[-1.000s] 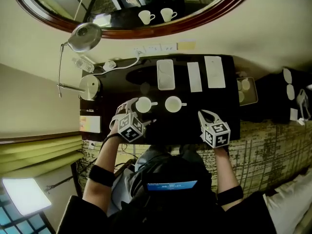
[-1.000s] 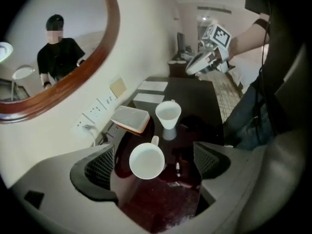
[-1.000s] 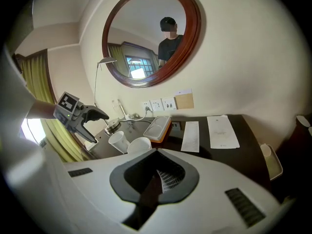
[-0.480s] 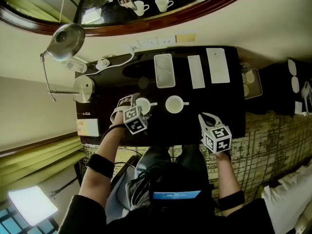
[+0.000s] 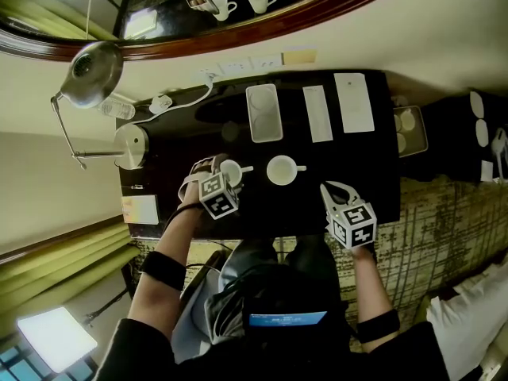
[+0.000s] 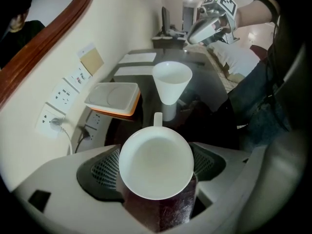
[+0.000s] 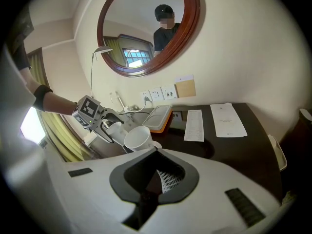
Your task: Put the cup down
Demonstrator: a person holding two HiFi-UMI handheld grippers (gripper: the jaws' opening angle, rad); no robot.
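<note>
my left tool (image 5: 221,173) grips the white cup (image 6: 156,165) by its sides, mouth up, with the handle pointing toward the second cup (image 6: 171,82) near it on the dark tabletop (image 5: 357,165). i cannot tell if the base already touches. i think i should lower it straight and level, then spread the jaws slowly, so it does not tip or knock its neighbour. my right tool (image 7: 156,179) is closed and empty, well apart.
</note>
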